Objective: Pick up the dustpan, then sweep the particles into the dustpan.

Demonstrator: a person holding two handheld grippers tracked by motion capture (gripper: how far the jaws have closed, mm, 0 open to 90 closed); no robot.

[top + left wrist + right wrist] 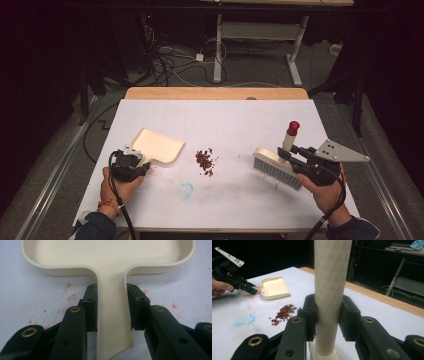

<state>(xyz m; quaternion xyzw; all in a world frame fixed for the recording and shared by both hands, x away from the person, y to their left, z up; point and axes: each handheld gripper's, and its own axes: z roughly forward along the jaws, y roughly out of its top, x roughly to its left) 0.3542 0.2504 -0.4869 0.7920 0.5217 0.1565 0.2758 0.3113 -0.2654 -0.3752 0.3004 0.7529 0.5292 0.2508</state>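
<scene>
Red beans (204,162), a small loose pile with a few strays, lie on the white table (240,120) between the 2 tools, and every place here is taken from that pile. Largest of the working things is the cream dustpan (157,145), lying flat just to the left of the pile with its open mouth turned toward it; the left gripper (131,167) is clamped on the pan's flat handle, and the left gripper view shows both black jaws pressed against the handle's edges. To the right of the pile, well apart from it, stands the hand brush (278,168), bristles down on the table and its red-capped handle rising upright; the right gripper (289,153) is clamped on that handle, the cream shaft squeezed between the jaws in the right gripper view. A faint blue ring mark (186,190) sits nearer the person than the pile, and pink smears (71,296) lie under the pan's handle. The step in hand looks like sweeping the beans into the pan. To do it well, I would press the pan's lip flat to the table right beside the pile, draw the brush leftward in 1 low, slow stroke, and keep the bristles behind the farthest strays so none scatter past the sides.
</scene>
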